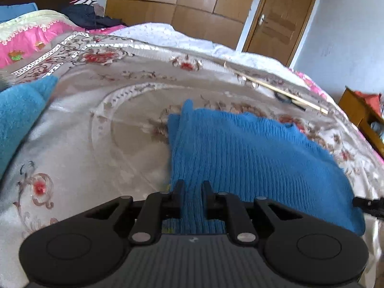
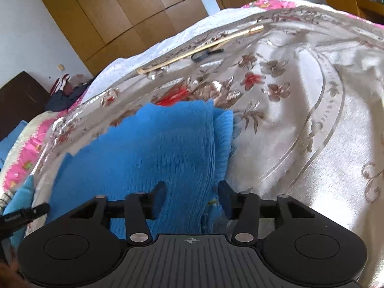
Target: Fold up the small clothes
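Observation:
A blue ribbed knit garment (image 1: pixel 252 148) lies partly folded on the floral bedspread (image 1: pixel 100 124). My left gripper (image 1: pixel 193 187) is shut on its near edge, with cloth pinched between the fingers. In the right wrist view the same garment (image 2: pixel 153 148) spreads ahead, and my right gripper (image 2: pixel 192 189) has its jaws wider apart with a fold of the blue cloth between them. The right gripper's tip shows at the left wrist view's right edge (image 1: pixel 367 204).
A second blue cloth (image 1: pixel 19 115) lies at the left. A thin wooden stick (image 1: pixel 283 91) and a dark ring-shaped object (image 2: pixel 204 55) lie at the bed's far side. A pile of clothes (image 1: pixel 88 12), wardrobe (image 1: pixel 182 4) and door (image 1: pixel 276 16) stand beyond.

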`<action>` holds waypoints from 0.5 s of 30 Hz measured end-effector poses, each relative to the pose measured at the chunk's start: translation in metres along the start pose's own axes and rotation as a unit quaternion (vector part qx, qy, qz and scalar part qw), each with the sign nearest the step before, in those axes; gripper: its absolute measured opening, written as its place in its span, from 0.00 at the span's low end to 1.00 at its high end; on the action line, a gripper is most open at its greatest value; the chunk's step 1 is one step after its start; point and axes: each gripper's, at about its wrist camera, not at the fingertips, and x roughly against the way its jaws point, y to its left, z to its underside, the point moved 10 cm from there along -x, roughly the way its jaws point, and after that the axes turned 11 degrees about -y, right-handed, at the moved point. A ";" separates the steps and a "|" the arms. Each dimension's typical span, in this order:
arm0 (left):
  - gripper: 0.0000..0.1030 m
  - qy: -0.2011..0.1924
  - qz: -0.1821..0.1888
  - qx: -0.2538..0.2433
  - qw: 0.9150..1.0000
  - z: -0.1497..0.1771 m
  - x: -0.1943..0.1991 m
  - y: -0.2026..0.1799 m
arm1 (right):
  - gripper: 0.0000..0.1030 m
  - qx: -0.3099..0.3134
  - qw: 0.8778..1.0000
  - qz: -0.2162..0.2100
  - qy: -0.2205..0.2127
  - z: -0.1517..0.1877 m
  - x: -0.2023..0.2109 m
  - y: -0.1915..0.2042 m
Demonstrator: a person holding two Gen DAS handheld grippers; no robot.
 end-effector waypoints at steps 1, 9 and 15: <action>0.31 -0.005 -0.002 0.006 1.000 -0.002 0.000 0.002 | 0.47 0.000 1.000 -0.001 0.000 0.002 -0.001 0.000; 0.63 0.029 -0.007 0.000 1.000 0.014 -0.020 0.003 | 0.54 -0.007 1.000 -0.013 0.010 0.013 -0.005 -0.006; 0.69 0.035 0.016 -0.007 0.999 0.021 -0.020 -0.013 | 0.48 -0.029 0.999 -0.031 0.017 0.013 -0.016 -0.002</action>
